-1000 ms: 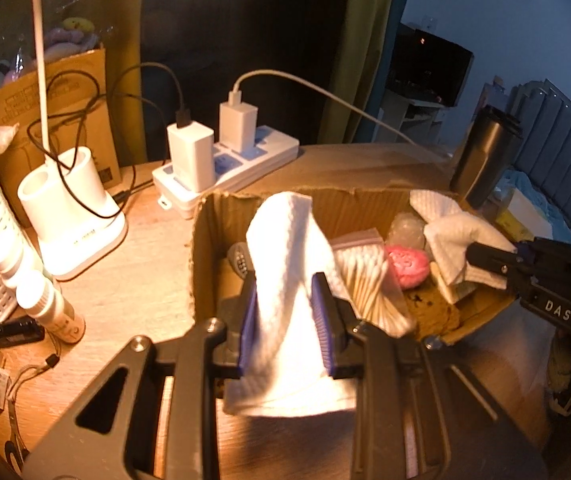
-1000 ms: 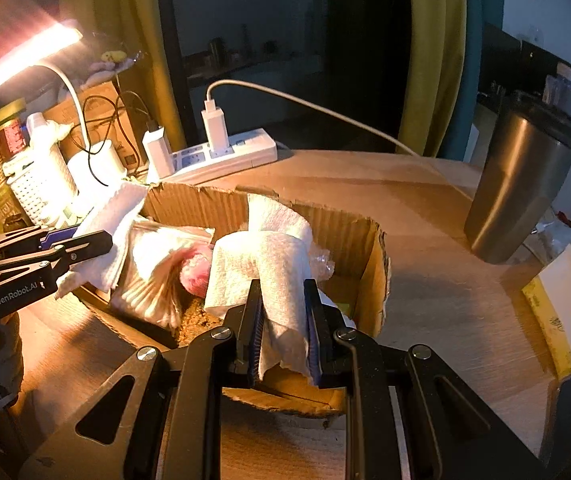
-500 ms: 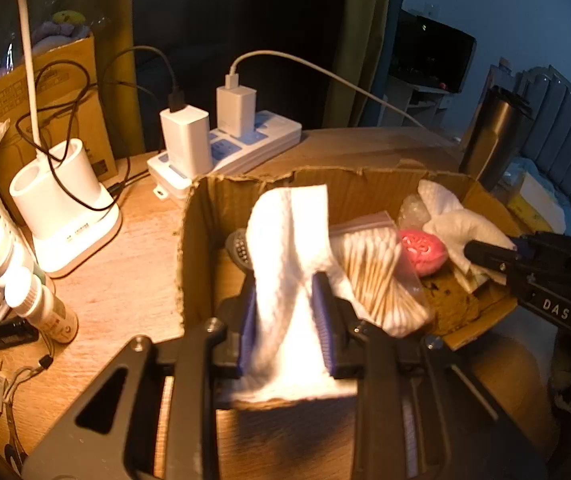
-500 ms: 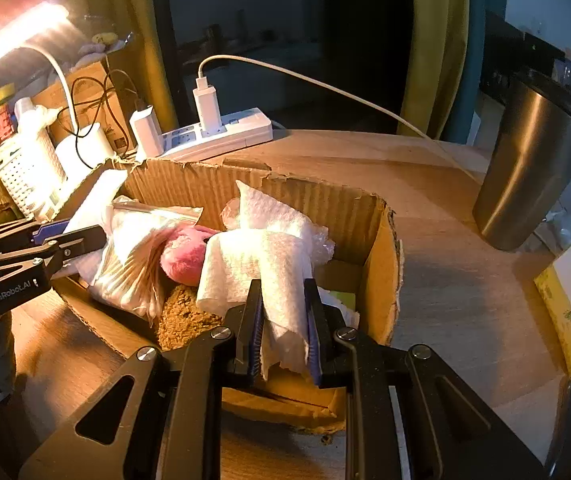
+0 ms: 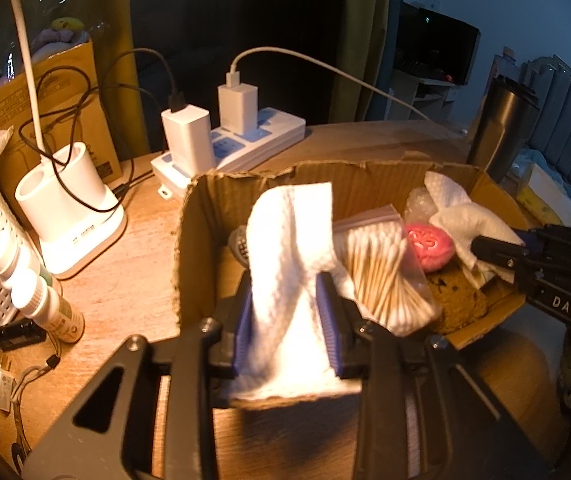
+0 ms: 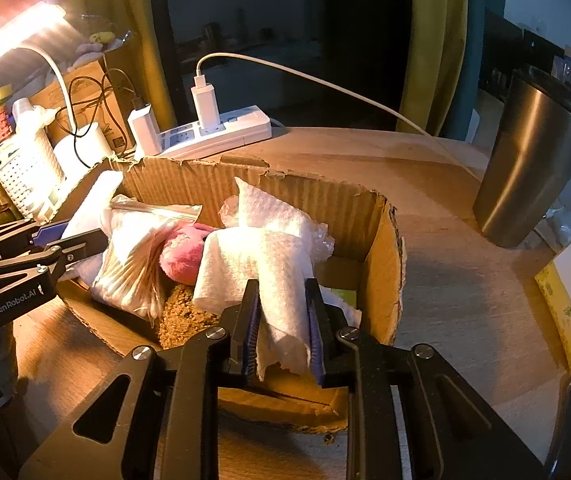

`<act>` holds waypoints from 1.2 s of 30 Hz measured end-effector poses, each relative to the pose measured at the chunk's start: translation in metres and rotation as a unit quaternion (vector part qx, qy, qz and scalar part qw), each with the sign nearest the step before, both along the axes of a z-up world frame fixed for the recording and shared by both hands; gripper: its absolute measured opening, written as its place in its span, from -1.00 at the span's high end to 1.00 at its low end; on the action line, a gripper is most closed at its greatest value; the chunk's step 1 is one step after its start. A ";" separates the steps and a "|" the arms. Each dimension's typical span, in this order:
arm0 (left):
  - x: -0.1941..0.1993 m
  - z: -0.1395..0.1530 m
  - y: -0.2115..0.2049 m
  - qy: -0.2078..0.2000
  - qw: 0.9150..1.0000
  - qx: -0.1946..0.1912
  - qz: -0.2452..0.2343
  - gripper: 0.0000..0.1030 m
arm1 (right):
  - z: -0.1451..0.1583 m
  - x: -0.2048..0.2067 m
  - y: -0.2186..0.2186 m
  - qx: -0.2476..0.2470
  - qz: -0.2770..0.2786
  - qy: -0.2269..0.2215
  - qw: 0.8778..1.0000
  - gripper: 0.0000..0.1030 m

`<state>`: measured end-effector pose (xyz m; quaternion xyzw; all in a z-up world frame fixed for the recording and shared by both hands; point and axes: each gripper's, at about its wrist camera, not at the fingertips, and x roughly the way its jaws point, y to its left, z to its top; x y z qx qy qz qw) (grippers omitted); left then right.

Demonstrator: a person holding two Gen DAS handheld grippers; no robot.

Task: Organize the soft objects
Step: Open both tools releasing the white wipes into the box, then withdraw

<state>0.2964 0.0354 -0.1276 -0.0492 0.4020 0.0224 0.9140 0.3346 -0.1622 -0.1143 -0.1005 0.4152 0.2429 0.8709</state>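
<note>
dim room, olive curtains (image 6: 437, 40) beside a dark window (image 6: 285, 12), warm lamp glow on wooden table (image 6: 445, 248)

Right hand-held gripper (image 6: 283, 320) (jaws just easing) around paper towel (image 6: 261, 264).

From the left wrist, the folded white cloth (image 5: 291, 264) hides the box floor behind it and most of a dark round thing (image 5: 239, 242) at its nine o'clock, too little of which shows to name. At three o'clock the right gripper (image 5: 485, 246) runs off the frame edge, and whether its pads still press the white paper towel (image 5: 469, 216) cannot be told there. From the right wrist, the brown spongy lump (image 6: 183, 312) lies half buried under the bag of cotton swabs (image 6: 133, 264) and the pink soft toy (image 6: 183, 252), and the yellow packet (image 6: 565, 304) at three o'clock is cut by the frame.
</note>
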 end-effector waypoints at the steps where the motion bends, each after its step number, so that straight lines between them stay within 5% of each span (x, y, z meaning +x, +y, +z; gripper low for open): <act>1: 0.001 0.000 0.000 0.001 1.000 0.000 0.000 0.35 | 0.000 0.000 0.000 0.001 0.001 0.002 1.000 0.46; 6: 0.000 0.002 0.000 0.004 1.000 -0.005 -0.001 0.00 | 0.000 -0.002 0.003 0.003 0.009 0.008 1.000 0.23; 36: -0.040 0.041 -0.016 -0.047 0.999 0.002 -0.003 -0.12 | 0.038 -0.036 -0.010 0.009 -0.002 -0.030 0.999 0.12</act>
